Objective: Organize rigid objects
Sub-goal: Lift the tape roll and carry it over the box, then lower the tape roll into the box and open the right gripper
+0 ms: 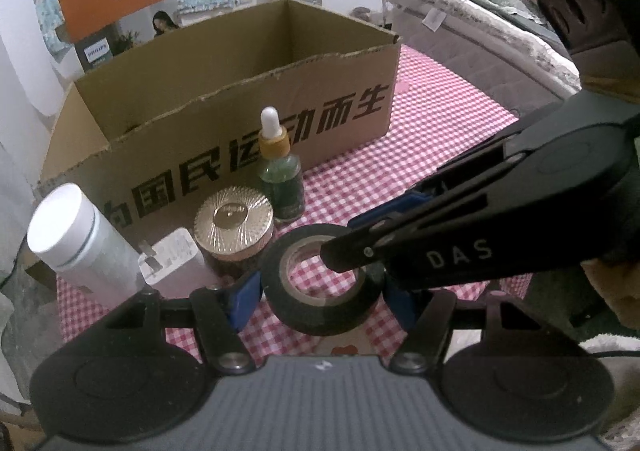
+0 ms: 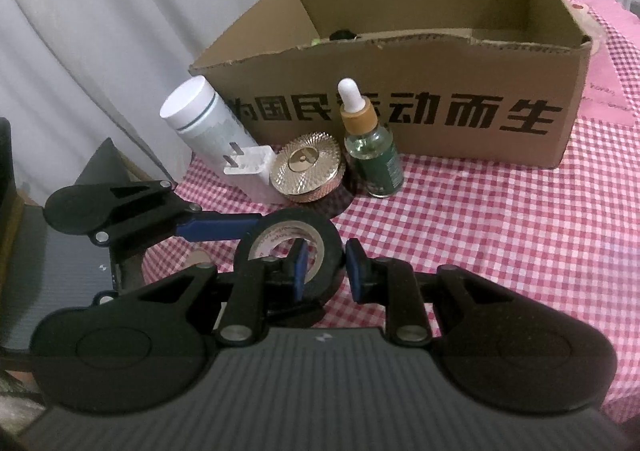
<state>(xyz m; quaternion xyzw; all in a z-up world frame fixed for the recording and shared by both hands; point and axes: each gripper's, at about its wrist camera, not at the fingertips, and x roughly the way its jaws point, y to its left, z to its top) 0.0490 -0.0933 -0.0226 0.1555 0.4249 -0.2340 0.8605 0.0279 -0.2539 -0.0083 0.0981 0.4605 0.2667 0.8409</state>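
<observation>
Tape roll (image 1: 326, 283) gripped across by left gripper (image 1: 320, 291) jaws, wall pinched by right gripper (image 2: 324, 265): lift together over cardboard box (image 2: 400, 99) front wall.

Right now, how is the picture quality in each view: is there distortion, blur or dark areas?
Left wrist view: strong fisheye bending, black corners; the cardboard box edges curve; dim light, and the black tape roll shows little surface detail. Right wrist view: same bending; the dropper bottle is fairly sharp, the curtain behind soft, the gripper body near the lens dark.
</observation>
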